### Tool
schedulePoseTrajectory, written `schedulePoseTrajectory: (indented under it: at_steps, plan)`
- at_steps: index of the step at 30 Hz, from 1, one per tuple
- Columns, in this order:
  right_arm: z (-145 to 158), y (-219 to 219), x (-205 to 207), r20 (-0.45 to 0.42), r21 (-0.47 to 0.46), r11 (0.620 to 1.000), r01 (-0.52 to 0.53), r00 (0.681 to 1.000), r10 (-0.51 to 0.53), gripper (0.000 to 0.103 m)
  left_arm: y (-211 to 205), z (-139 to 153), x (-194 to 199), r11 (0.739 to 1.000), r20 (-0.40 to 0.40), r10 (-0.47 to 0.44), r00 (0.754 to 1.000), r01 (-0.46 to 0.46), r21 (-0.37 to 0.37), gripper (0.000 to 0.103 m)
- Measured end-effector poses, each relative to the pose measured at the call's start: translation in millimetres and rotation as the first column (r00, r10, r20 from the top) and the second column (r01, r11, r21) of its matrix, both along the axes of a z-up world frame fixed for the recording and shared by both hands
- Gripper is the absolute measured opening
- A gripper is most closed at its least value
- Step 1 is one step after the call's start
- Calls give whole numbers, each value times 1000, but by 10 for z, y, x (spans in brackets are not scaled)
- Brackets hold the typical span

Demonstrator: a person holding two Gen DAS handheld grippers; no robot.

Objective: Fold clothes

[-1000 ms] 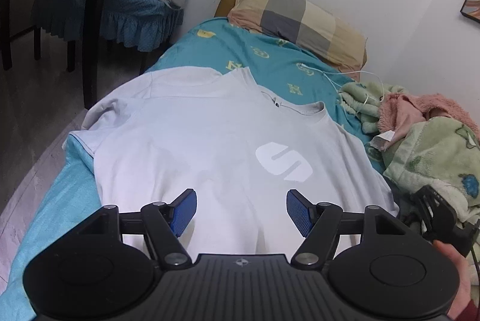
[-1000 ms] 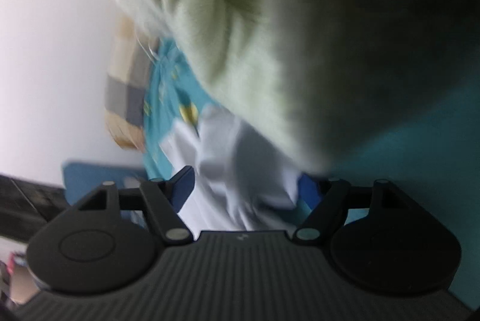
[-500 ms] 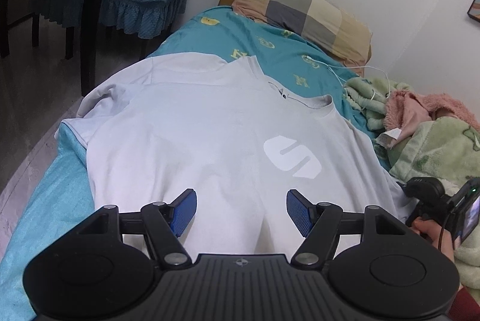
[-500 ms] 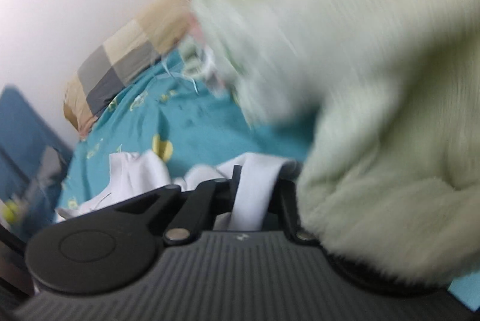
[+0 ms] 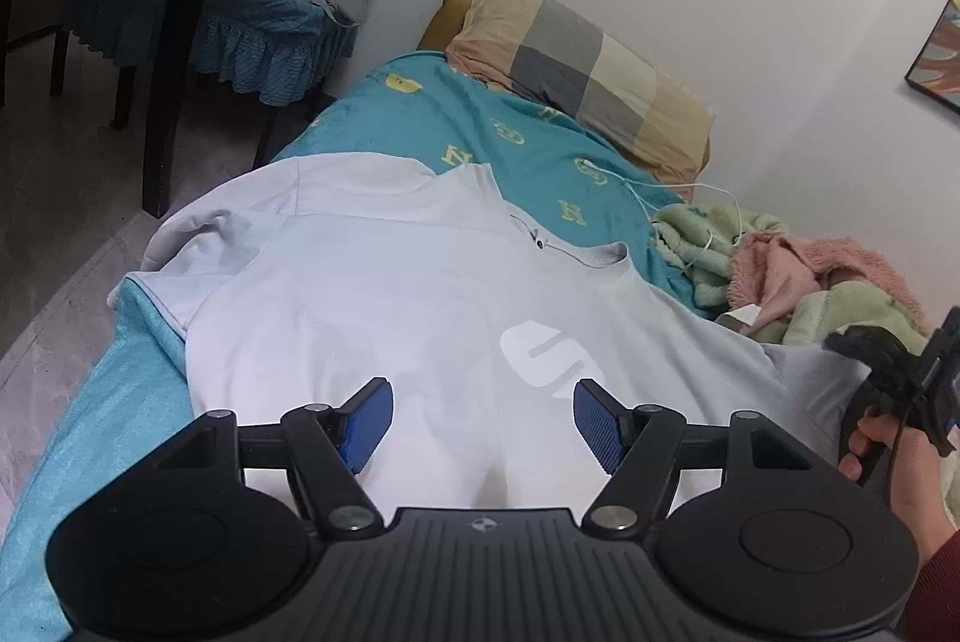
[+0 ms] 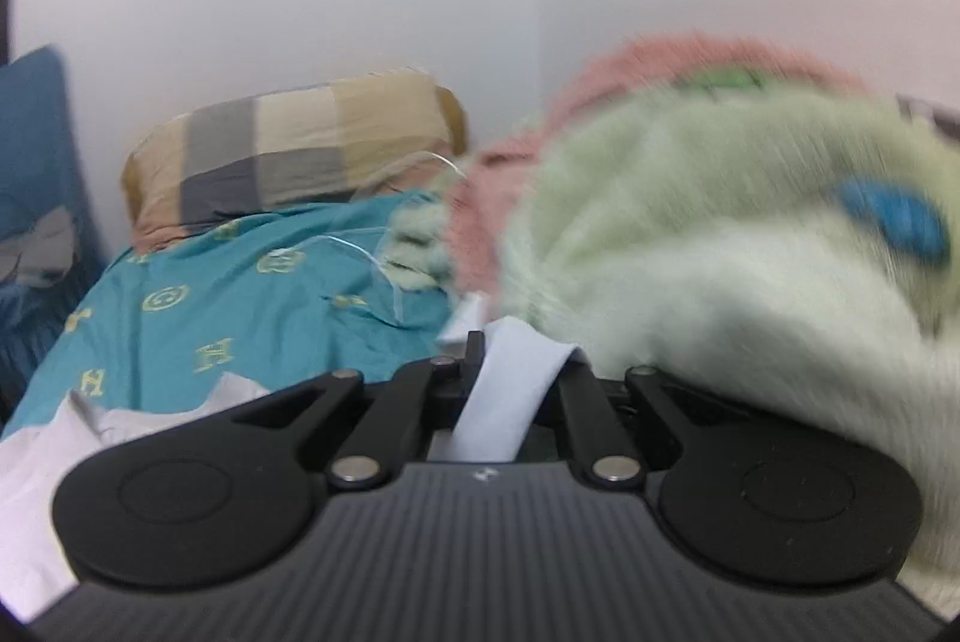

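A white T-shirt (image 5: 390, 306) with a pale logo lies spread face up on the teal bed sheet (image 5: 480, 132). My left gripper (image 5: 482, 396) hovers open over the shirt's lower middle, blue pads (image 5: 369, 417) wide apart and nothing between them. At the right edge of the left wrist view a hand holds my right gripper (image 5: 840, 342) at the shirt's right sleeve. In the right wrist view, my right gripper (image 6: 516, 360) is shut on a strip of the shirt's white sleeve fabric (image 6: 510, 402), lifted beside the fluffy green blanket (image 6: 720, 252).
A checked pillow (image 5: 588, 66) lies at the head of the bed against the wall. A green and pink blanket pile (image 5: 840, 294) crowds the shirt's right side, with a white cable (image 5: 648, 186) nearby. A dark chair (image 5: 180, 12) and covered table stand on the floor to the left.
My right gripper closed on the shirt's sleeve, rolled upright and rose with the fabric. The left gripper stayed open over the shirt, almost still.
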State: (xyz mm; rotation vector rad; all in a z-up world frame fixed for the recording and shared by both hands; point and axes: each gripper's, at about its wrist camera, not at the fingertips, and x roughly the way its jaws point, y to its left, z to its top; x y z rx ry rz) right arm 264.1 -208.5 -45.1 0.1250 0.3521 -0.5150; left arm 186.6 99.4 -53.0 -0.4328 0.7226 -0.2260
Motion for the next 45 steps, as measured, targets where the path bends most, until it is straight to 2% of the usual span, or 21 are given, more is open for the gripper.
schedulePoseTrajectory:
  at_steps: [3,5,6,9,12,13,14,15,16,17,19,22,24,28,30,33,37,42,45]
  plan:
    - [31,585,86,-4,-184,975,-123,992,124,7,95,-3,-9,1000,15,23,1000,-24,14,70]
    - [41,985,213,-23,-241,947,-212,977,213,8,196,-20,-3,999,16,48,999,-48,12,70]
    - [26,1188,227,-37,-248,933,-260,965,259,8,246,-29,0,998,16,61,998,-61,10,70]
    - [-179,1630,351,-92,-192,907,-375,927,363,8,406,-72,12,995,7,101,995,-101,-14,70]
    - [-457,1795,468,-182,-114,887,-448,887,424,9,509,-137,26,991,-9,132,991,-132,-32,70]
    - [-547,1798,512,-214,-69,877,-476,865,453,15,522,-159,33,990,-17,135,991,-136,-39,70]
    - [-606,1779,545,-244,-3,863,-506,837,490,33,535,-181,41,989,-25,138,990,-139,-47,70]
    - [-627,1750,534,-254,50,851,-523,818,517,45,547,-203,49,988,-33,141,989,-143,-55,70]
    - [-642,1744,476,-246,81,838,-540,804,542,66,531,-222,54,988,-36,136,990,-138,-63,70]
    - [-592,1722,392,-239,88,823,-560,791,564,74,496,-229,54,990,-35,128,991,-130,-61,70]
    - [-447,1661,196,-234,99,803,-587,771,592,74,430,-241,50,993,-29,107,994,-108,-50,70]
    - [-66,1439,-235,-194,173,809,-561,786,587,74,293,-282,29,998,-18,53,998,-53,-23,70]
    - [189,1238,-505,-181,238,825,-513,811,557,74,204,-317,9,1000,-13,15,1000,-15,13,70]
    - [436,922,-958,-201,295,852,-433,843,498,74,54,-351,-88,995,8,-62,998,61,80,70]
    - [428,805,-1132,-189,308,870,-386,871,453,74,-10,-355,-153,992,16,-94,995,92,88,70]
    - [298,654,-1240,-138,348,866,-360,894,427,74,-139,-307,-232,986,21,-131,991,128,109,68]
    - [215,453,-1083,-105,397,849,-348,902,419,74,-410,-179,-245,974,51,-168,984,158,161,68]
    - [125,119,-1047,-57,434,838,-331,918,392,74,-974,-95,99,923,91,-248,965,207,324,68]
    - [2,-104,-1036,-81,449,842,-298,925,371,74,-1346,-88,476,879,104,-324,940,259,401,68]
